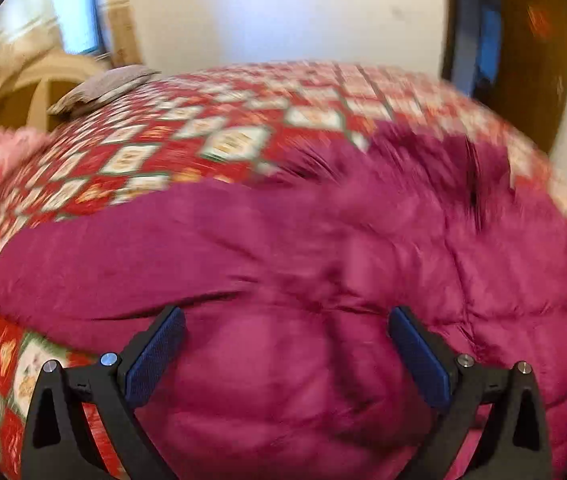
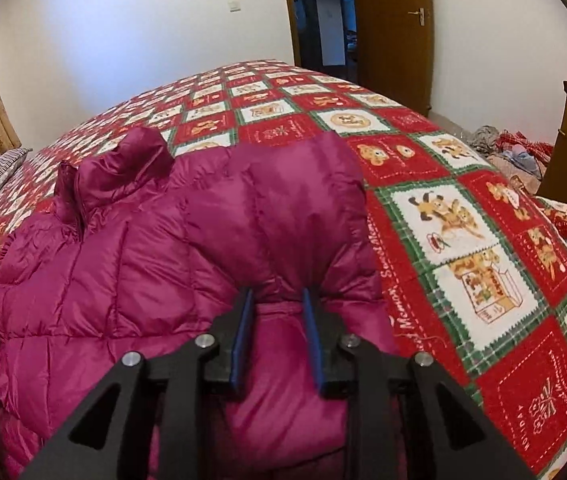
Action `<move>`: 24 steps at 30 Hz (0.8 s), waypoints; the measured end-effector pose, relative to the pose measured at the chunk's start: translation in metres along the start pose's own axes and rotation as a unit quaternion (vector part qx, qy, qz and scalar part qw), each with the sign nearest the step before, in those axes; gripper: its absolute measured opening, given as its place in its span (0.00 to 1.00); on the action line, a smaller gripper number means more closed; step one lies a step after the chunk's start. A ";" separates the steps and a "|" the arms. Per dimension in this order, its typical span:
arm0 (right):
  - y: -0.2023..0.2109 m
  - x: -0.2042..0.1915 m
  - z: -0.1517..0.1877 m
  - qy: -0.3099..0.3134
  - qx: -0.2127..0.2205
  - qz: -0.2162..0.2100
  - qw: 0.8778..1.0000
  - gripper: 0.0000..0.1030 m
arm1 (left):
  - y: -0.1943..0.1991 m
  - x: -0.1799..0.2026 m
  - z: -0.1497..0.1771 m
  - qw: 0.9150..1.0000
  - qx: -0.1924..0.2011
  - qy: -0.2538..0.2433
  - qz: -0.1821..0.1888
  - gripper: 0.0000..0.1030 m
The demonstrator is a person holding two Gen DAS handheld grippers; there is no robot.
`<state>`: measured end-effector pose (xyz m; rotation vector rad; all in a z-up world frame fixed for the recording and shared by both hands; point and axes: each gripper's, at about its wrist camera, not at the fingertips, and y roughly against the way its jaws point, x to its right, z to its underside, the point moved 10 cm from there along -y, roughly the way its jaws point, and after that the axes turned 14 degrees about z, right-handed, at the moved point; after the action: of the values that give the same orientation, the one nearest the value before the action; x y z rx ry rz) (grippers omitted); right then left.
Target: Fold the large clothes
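Right wrist view: the right gripper (image 2: 277, 300) is seen narrowed onto a bunched fold of a magenta down jacket (image 2: 143, 264), with the padded fabric pinched between its blue pads (image 2: 243, 332). Ahead of the fingers, a doubled-over section of the jacket is raised, and its collar (image 2: 123, 168) stands up further off to the left. Beyond and to the right, a red patchwork quilt (image 2: 463, 220) is spread over the bed. A brown door (image 2: 395, 32) is seen far ahead.

From the left wrist view, which is motion-blurred, the left gripper (image 1: 285, 324) is spread wide and empty above the jacket (image 1: 267, 264), with nothing between its pads. A sleeve appears stretched out to the left.

Folding is judged to be at an early stage: one part is being lifted over, the rest remains unfolded.
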<state>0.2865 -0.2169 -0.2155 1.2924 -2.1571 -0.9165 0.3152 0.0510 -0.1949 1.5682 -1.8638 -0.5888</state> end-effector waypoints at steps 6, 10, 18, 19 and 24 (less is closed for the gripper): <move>0.001 -0.004 -0.001 0.003 0.003 0.000 1.000 0.30 | 0.077 -0.160 -0.031 0.983 0.082 0.125 -0.107 0.99; 0.001 -0.006 0.000 0.011 0.005 0.004 1.000 0.34 | 0.093 -0.274 -0.020 0.950 0.074 0.211 -0.217 0.99; 0.000 -0.009 0.001 0.021 0.008 0.012 1.000 0.36 | 0.054 -0.349 0.023 0.924 0.034 0.324 -0.201 0.90; 0.000 -0.008 0.001 0.021 0.008 0.012 1.000 0.36 | 0.053 -0.346 0.022 0.927 0.040 0.307 -0.210 0.86; -0.001 -0.010 0.001 0.024 0.009 0.016 1.000 0.37 | 0.052 -0.341 0.016 0.934 0.054 0.285 -0.207 0.44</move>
<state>0.2906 -0.2077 -0.2172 1.2720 -2.1474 -0.8465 0.3007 0.3941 -0.2305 1.9648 -1.1554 -0.1650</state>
